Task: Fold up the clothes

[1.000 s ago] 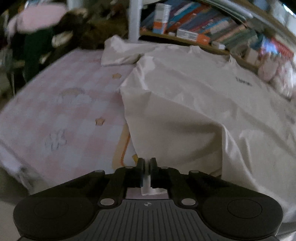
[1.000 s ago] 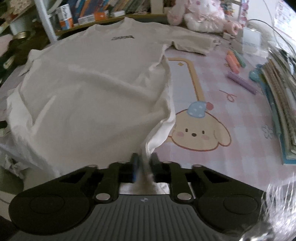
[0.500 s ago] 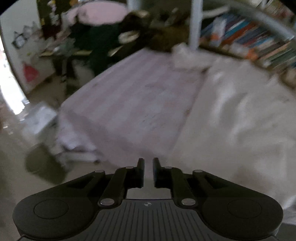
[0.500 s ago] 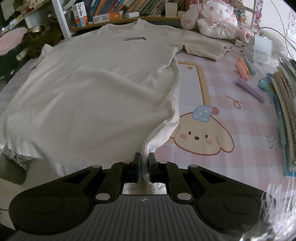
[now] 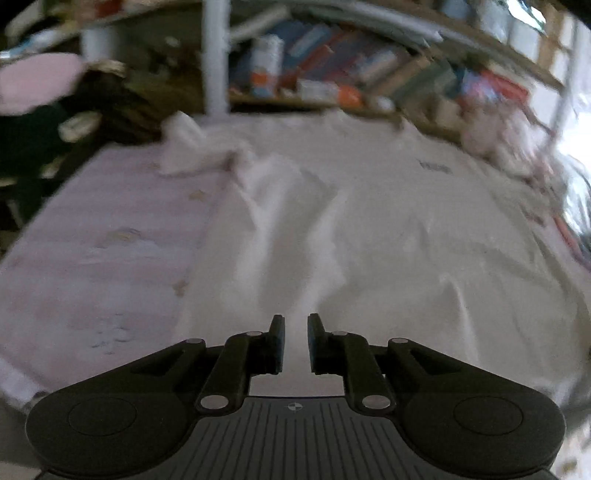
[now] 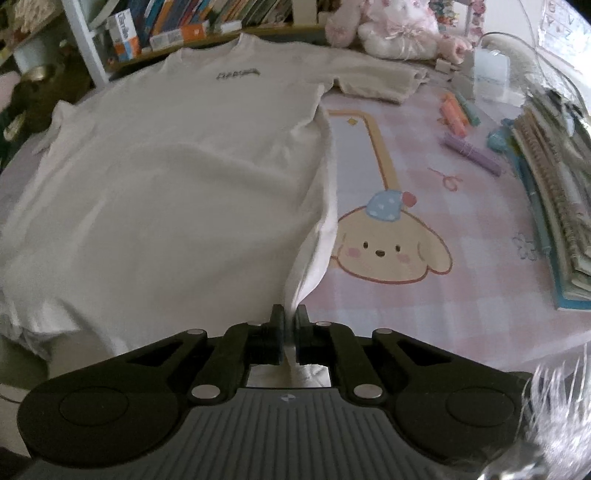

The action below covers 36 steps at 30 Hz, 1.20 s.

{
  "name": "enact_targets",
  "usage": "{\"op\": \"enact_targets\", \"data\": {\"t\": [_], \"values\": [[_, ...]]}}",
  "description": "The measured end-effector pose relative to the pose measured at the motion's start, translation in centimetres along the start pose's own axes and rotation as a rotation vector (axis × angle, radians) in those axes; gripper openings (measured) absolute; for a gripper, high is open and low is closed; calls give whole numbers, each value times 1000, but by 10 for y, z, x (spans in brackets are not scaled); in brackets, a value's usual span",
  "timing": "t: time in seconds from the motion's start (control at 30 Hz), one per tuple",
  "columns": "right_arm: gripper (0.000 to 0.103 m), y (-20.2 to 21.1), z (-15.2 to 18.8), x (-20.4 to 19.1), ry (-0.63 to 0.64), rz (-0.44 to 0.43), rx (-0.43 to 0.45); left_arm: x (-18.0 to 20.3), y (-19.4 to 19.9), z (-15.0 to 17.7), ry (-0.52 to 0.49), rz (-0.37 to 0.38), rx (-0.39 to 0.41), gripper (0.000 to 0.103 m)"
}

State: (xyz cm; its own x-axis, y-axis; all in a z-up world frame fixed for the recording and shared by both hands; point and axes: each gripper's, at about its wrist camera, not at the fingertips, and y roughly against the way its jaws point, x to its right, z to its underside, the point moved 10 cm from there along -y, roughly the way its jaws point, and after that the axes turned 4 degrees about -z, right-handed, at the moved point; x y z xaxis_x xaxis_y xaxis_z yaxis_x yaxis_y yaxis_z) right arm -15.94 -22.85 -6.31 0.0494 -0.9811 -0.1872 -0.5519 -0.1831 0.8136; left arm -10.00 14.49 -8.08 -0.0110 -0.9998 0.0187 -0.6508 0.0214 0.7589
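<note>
A cream T-shirt (image 6: 177, 184) with a small dark chest print lies spread face up on a pink checked table mat (image 6: 424, 302). My right gripper (image 6: 290, 316) is shut on the shirt's near right hem corner, and cloth runs up out of its fingers. In the left wrist view the same T-shirt (image 5: 369, 229) is blurred and wrinkled. There my left gripper (image 5: 295, 325) hovers open over the near hem, a narrow gap between its fingers and nothing held. The shirt's left sleeve (image 5: 192, 151) is bunched at the far left.
Markers (image 6: 458, 114) and a purple pen (image 6: 471, 153) lie on the mat at the right. A stack of notebooks (image 6: 554, 192) sits along the right edge. Plush toys (image 6: 391, 29) and a bookshelf (image 6: 177, 22) stand behind. A white post (image 5: 216, 55) rises at the back.
My left gripper let go of the hem corner, opened, swung out to the left and came back over the shirt. The right gripper stays shut on its corner, and the shirt lies flatter.
</note>
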Motion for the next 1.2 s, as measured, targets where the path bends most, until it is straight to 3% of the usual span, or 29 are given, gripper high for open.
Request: {"op": "enact_targets", "data": {"t": [0.07,0.1,0.17,0.37,0.47,0.53,0.6,0.7,0.83,0.9,0.97,1.0,1.03,1.2], "values": [[5,24,-10,1,-50,-21,50,-1,-4,1,-17,13,-16,14],[5,37,-16,2,-72,-23,79,-3,-5,1,-22,16,-20,19],[4,52,-23,9,-106,16,112,-7,-7,2,-31,21,-28,20],[7,27,-7,30,-132,167,24,-18,-13,3,-61,38,-53,23],[19,27,-3,33,-132,197,32,-31,0,6,-51,26,-26,33],[21,28,-2,34,-138,191,43,-42,9,9,-28,12,-9,38],[21,24,-4,31,-138,184,48,-53,15,12,-7,-13,0,50],[29,13,-9,22,-118,166,58,-66,20,15,18,-44,10,59],[30,-5,-9,18,-96,164,52,-71,16,23,39,-62,-15,60],[29,-14,-6,21,-106,170,40,-70,12,28,43,-64,-35,57],[24,-19,-2,23,-113,174,31,-70,10,31,42,-86,-41,25],[17,-19,0,23,-108,178,31,-73,10,31,46,-99,-35,8],[10,-19,1,22,-103,172,26,-77,10,30,58,-103,-35,3],[4,-15,9,4,-99,67,-8,-100,8,28,108,-132,-38,2]]}}
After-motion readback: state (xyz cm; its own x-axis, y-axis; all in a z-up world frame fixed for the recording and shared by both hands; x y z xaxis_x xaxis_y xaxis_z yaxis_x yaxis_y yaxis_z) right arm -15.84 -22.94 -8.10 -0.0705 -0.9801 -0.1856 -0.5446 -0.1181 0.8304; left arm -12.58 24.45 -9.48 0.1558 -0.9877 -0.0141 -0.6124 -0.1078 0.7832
